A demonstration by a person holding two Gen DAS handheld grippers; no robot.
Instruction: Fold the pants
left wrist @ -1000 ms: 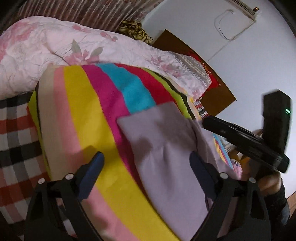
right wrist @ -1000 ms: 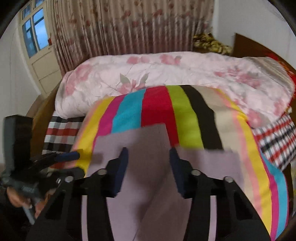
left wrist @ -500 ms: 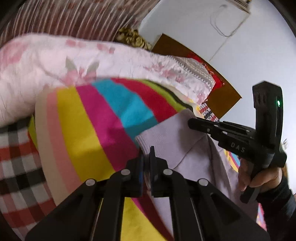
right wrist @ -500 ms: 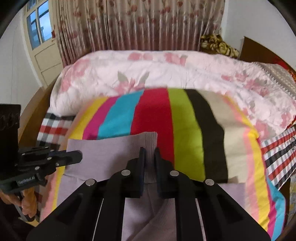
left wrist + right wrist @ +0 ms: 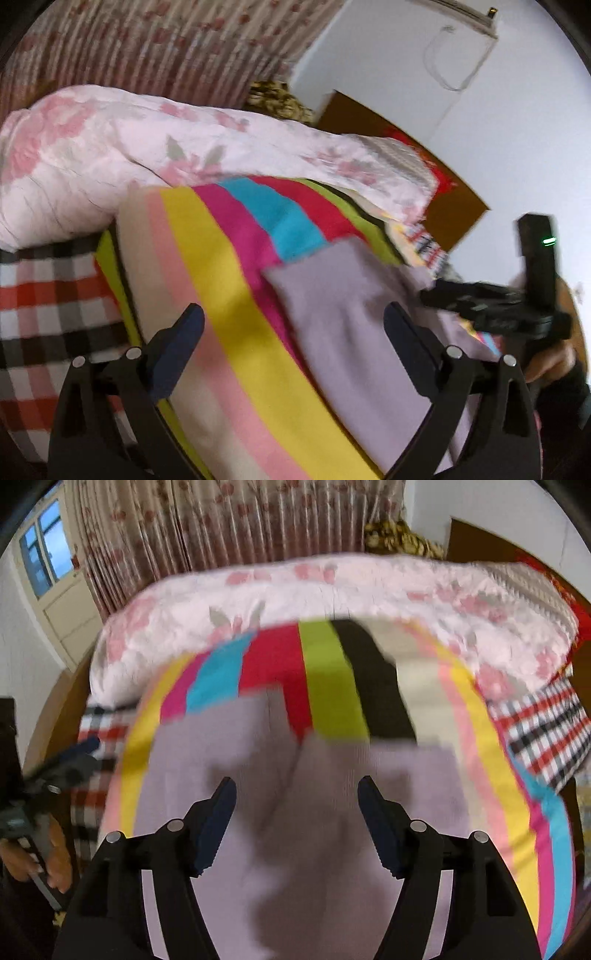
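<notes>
Lilac pants [image 5: 295,812] are laid flat on the striped blanket [image 5: 332,686]. Both the left gripper [image 5: 291,332] and right gripper [image 5: 295,805] are held above them, jaws spread wide, nothing gripped.

Both wrist views close above pants [image 5: 354,314]; overlapping.

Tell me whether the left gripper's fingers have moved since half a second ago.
Yes. The left gripper was pinched shut on the lilac pants; now its fingers stand wide apart over the striped blanket, holding nothing.
</notes>
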